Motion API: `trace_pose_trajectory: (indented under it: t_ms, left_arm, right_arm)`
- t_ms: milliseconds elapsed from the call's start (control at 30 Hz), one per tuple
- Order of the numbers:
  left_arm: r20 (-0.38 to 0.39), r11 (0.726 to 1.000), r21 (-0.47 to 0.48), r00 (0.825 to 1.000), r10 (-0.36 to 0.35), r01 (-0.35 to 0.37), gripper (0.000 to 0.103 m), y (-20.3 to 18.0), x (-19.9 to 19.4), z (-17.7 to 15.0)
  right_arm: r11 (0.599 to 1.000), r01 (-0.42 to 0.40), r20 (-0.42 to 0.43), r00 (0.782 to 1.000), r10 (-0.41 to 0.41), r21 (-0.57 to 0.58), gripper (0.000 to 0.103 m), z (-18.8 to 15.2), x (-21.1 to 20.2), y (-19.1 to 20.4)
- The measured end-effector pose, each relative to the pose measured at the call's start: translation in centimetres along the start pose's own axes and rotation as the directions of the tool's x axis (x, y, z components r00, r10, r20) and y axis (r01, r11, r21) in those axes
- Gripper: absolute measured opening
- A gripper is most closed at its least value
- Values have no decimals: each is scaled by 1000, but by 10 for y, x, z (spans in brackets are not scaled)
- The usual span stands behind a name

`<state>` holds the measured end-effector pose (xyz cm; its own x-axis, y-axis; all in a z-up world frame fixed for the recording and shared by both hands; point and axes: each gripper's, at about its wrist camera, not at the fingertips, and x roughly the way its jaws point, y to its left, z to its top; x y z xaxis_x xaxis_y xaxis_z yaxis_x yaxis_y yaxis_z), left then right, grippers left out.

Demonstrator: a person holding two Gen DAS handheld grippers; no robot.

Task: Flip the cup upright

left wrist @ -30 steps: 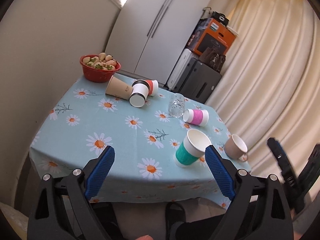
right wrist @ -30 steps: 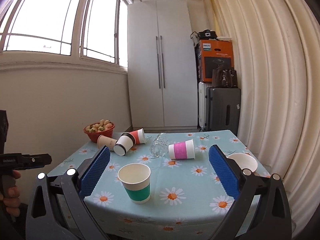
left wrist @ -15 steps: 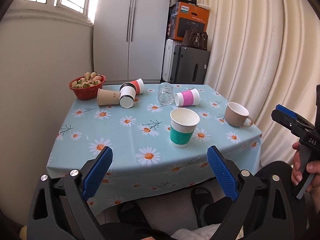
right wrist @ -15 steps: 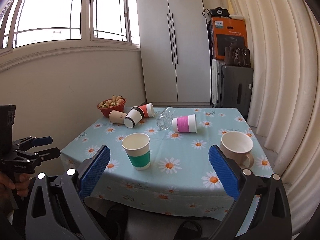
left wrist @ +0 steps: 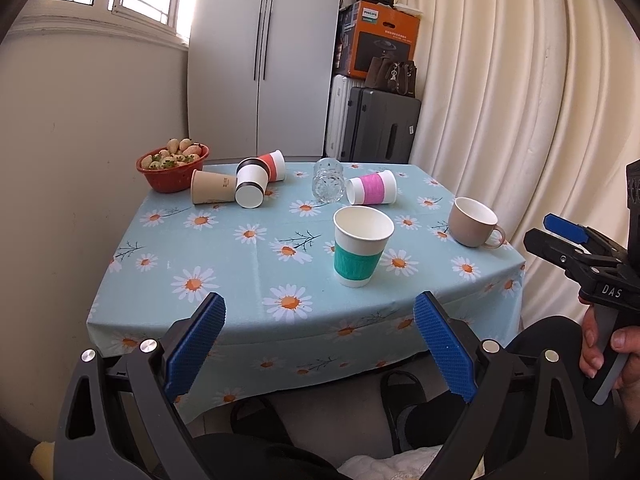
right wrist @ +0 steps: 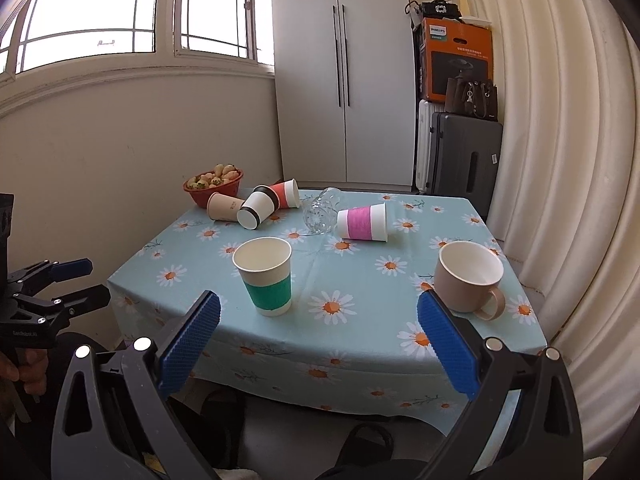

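We hold both claws back from the table [left wrist: 168, 276], empty. Our left claw [left wrist: 320, 344] gapes wide, and so does our right claw [right wrist: 318, 340]. A green-banded paper cup [left wrist: 360, 252] stands upright near the front edge. Behind it, a pink-banded cup [left wrist: 371, 187] lies on its side beside a toppled glass [left wrist: 329, 180].
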<state>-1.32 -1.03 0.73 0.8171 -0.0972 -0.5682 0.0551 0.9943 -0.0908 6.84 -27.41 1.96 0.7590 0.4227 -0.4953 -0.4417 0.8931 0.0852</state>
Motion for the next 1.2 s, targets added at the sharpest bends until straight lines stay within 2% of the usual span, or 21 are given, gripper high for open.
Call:
trace_pose_trajectory:
  t_ms: [200, 733, 1000, 1200]
  left_arm:
    - [-3, 1000, -9, 1000, -1, 1, 93, 0, 2, -2]
    - [-6, 1000, -11, 1000, -1, 1, 93, -2, 3, -1]
    - [-15, 1000, 0, 1000, -28, 28, 93, -5, 5, -3]
    - [-13, 1000, 8, 1000, -7, 7, 93, -7, 6, -4]
  right_arm:
    - [1000, 16, -30, 999, -16, 16, 98, 0, 6, -2]
    - [998, 52, -18, 998, -52, -33, 98, -3, 4, 9]
    - [999, 49, -21, 999, -49, -4, 98, -3, 4, 4]
    - [999, 52, -8, 999, -52, 13, 98, -3, 1, 1]
